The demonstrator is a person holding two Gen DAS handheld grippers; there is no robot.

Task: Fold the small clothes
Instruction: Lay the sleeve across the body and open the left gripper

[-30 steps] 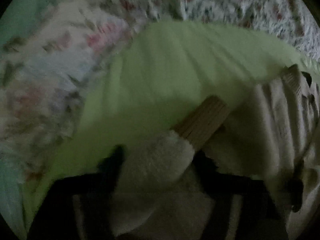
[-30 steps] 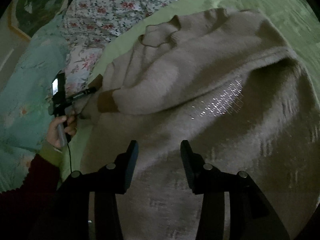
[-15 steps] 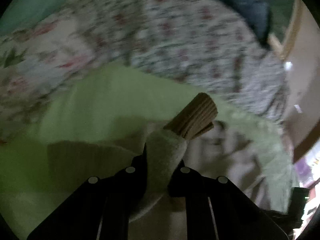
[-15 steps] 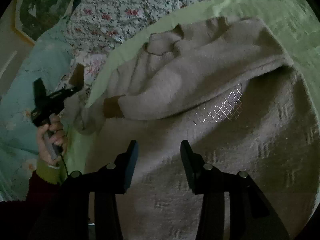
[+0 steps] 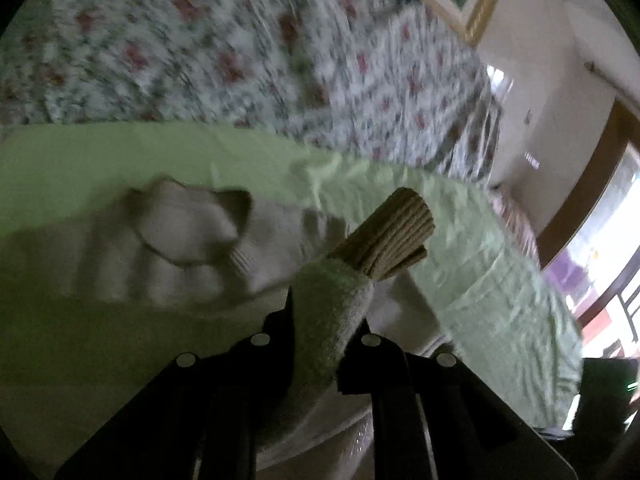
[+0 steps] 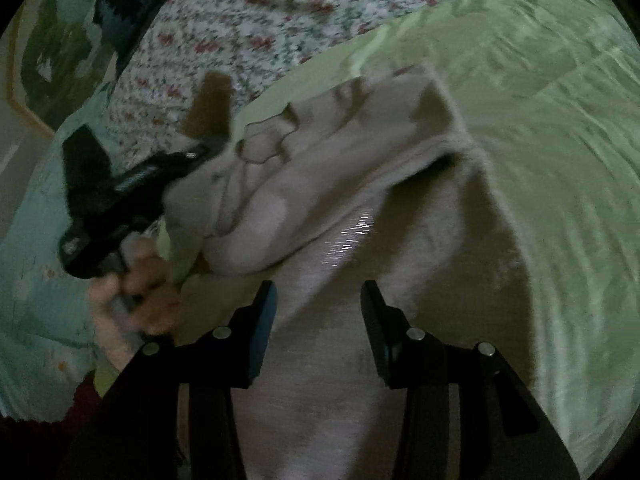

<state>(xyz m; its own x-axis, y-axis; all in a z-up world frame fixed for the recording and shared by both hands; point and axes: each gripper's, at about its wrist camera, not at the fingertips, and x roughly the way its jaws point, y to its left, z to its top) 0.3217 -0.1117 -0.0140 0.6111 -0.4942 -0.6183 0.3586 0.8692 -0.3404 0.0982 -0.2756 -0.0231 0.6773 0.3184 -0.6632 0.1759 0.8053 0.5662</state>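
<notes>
While we scan the right wrist view from its left edge, the person's left hand [image 6: 132, 288] sits low on that side, wrapped round the handle of the left gripper [image 6: 208, 148]. That gripper angles up and to the right, with the sleeve [image 6: 180, 216] of the beige sweater [image 6: 340, 152] hanging from its tips and the brown cuff [image 6: 210, 108] sticking up past them. Motion blur is heavy here.

In the left wrist view we see the same grip close up: the jaws are pinched nearly together on the sleeve [image 5: 328, 320], with knit bulging out above the fingers [image 5: 280, 328] and the ribbed cuff [image 5: 390, 236] standing clear beyond them. To the left of it lies the sweater's collar [image 5: 180, 224], flat on the green sheet [image 5: 100, 160].

Centre of the right wrist view: the sweater body is spread on the green sheet [image 6: 540, 140], collar towards the floral bedspread [image 6: 260, 20], upper part bunched and folded over itself, and a small glittery patch [image 6: 352, 232] shows on the front.

Bottom centre: the right gripper [image 6: 318, 312] hangs above the sweater's lower part with its jaws partly apart and nothing between them. We cannot tell whether the fingertips touch the knit.

Right side: bare green sheet only, wrinkled.
</notes>
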